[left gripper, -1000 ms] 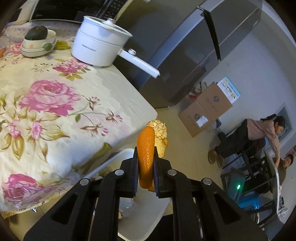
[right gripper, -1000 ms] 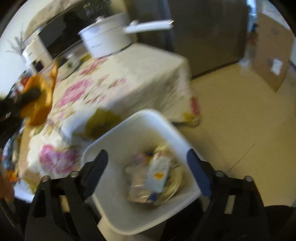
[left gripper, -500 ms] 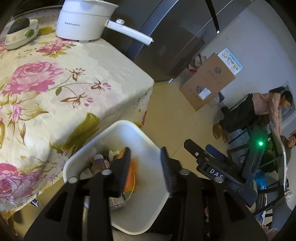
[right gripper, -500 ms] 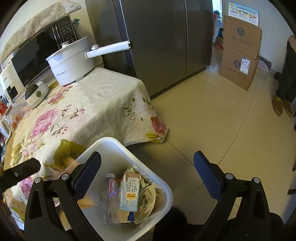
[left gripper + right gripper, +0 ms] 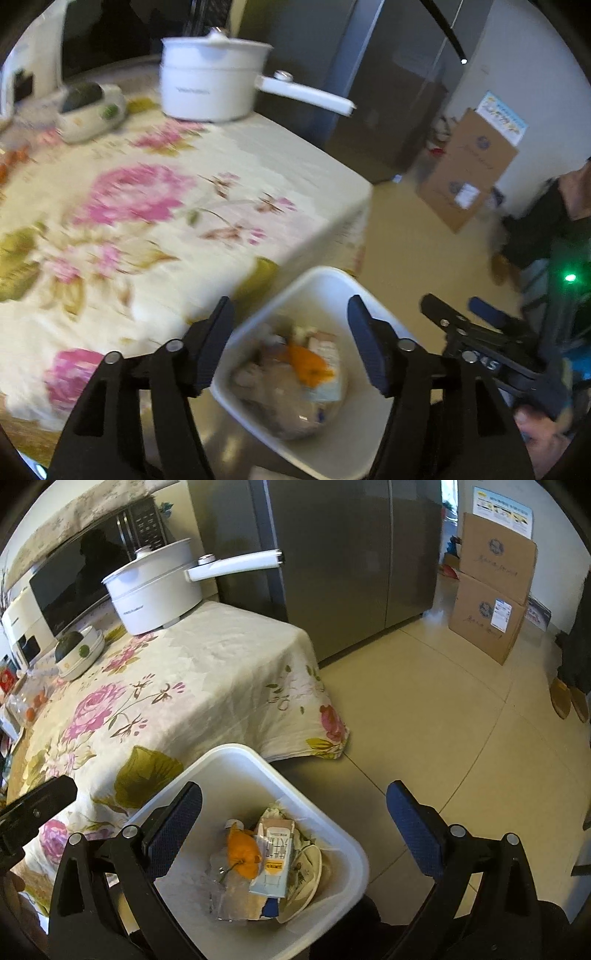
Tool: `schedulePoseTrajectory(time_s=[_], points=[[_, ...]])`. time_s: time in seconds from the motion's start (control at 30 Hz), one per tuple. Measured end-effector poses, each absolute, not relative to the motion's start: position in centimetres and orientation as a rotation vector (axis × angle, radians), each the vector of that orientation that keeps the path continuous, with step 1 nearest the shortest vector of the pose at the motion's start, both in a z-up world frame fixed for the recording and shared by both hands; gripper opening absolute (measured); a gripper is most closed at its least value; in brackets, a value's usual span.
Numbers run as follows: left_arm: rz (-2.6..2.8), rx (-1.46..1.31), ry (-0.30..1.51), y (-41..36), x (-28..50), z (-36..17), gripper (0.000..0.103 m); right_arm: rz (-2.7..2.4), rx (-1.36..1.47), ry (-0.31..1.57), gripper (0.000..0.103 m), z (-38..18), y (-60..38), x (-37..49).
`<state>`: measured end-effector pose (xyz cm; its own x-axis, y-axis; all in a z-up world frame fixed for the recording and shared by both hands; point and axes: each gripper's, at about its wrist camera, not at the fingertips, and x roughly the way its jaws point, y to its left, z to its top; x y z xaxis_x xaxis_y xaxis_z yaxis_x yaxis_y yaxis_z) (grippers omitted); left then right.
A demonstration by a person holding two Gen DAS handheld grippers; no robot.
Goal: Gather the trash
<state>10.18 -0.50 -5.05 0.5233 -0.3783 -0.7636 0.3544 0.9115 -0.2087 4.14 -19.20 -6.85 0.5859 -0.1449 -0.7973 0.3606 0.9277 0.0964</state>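
Orange peel (image 5: 242, 853) lying lengthwise in white bin (image 5: 236, 753), left gripper (image 5: 290, 341) jaws just opening, right gripper (image 5: 293, 825) jaws wide, both empty

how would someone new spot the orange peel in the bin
Find the table with the rose-print cloth; the white bin sits on the floor at its near corner. Inside, left of the pale drink carton, lies the orange peel, the only bright orange piece among pale wrappers.

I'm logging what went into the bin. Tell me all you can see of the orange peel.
The orange peel is a curled, bright orange piece, glossy outside. It lies loose atop the trash in the white bin, against a milk carton and over clear crumpled plastic. No hand-held gripper touches it.
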Motion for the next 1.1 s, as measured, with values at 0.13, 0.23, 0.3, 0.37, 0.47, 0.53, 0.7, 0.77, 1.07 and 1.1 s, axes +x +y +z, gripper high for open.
schedulePoseTrajectory(time_s=[0.13,0.23,0.3,0.37,0.47,0.53,0.7,0.77,1.07,1.1], points=[[-0.356,0.031,0.861,0.4,10.2,-4.7,0.072,-0.296,0.246,0.888,0.096,-6.4,-18.0,5.0],[-0.319,0.029,0.847,1.3,10.5,-4.6,0.075,-0.300,0.237,0.869,0.096,-6.0,-17.3,5.6],[-0.290,0.029,0.836,1.8,10.7,-4.5,0.075,-0.301,0.228,0.855,0.096,-5.7,-16.8,5.9],[-0.257,0.036,0.821,2.2,10.8,-4.4,0.079,-0.306,0.214,0.833,0.096,-5.2,-16.3,6.3],[-0.201,0.050,0.776,2.5,10.6,-3.8,0.086,-0.319,0.177,0.783,0.096,-4.3,-15.7,6.6],[-0.163,0.062,0.729,2.7,10.3,-3.0,0.091,-0.333,0.147,0.742,0.096,-3.6,-15.2,6.7],[-0.088,0.086,0.625,2.8,9.5,-0.9,0.096,-0.342,0.123,0.671,0.096,-2.4,-14.6,6.1],[-0.076,0.065,0.618,3.1,9.3,-0.5,0.096,-0.338,0.111,0.653,0.096,-2.1,-14.4,5.8],[-0.023,-0.087,0.645,5.0,7.7,-1.0,0.096,-0.345,0.066,0.608,0.096,-1.2,-13.7,4.3],[-0.010,-0.082,0.638,4.8,7.4,-1.0,0.096,-0.347,0.068,0.616,0.096,-1.2,-13.7,4.2]])
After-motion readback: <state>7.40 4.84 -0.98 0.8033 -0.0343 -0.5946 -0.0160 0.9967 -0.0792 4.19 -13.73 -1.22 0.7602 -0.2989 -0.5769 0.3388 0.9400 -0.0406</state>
